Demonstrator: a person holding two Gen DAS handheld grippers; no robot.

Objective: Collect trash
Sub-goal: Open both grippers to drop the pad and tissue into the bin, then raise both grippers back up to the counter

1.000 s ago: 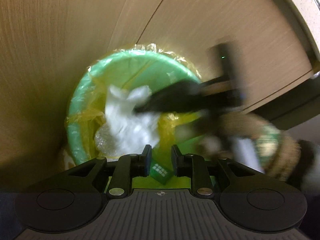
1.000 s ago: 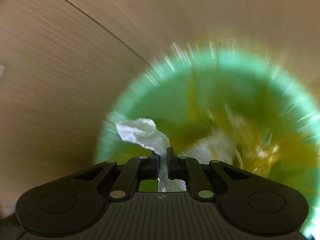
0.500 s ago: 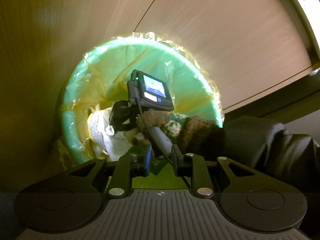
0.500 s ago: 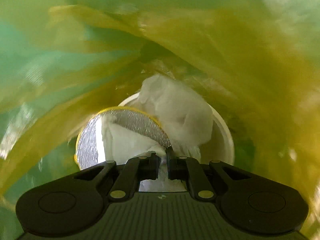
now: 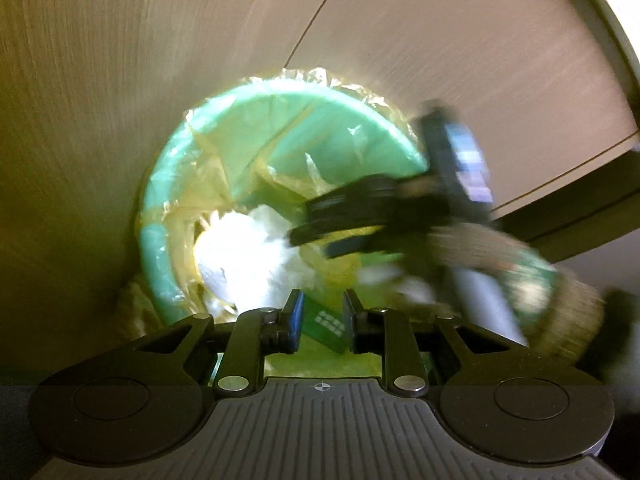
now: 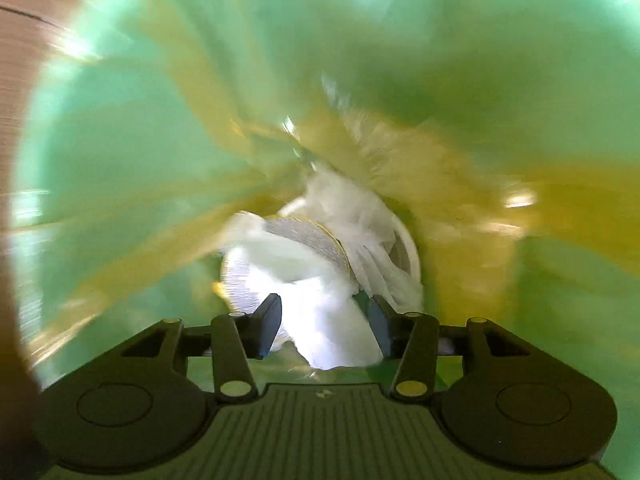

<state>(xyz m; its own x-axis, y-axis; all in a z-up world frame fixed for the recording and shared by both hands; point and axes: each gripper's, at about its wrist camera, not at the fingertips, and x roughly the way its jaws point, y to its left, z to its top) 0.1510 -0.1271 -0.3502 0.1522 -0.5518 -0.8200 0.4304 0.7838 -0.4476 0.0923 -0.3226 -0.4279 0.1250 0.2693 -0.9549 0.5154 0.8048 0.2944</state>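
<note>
Right gripper (image 6: 324, 326) jaws just parting, apparently off white tissue (image 6: 320, 280), above green bin (image 6: 120, 120)

No words, brands or numbers are showing clearly enough to read. A small green packet (image 5: 325, 326) in the left wrist view is carrying a grid of pale printed marks, too small and blurred to make out. The lit screen (image 5: 470, 168) on the other gripper's device is smeared by motion, so nothing on it is reading.
</note>
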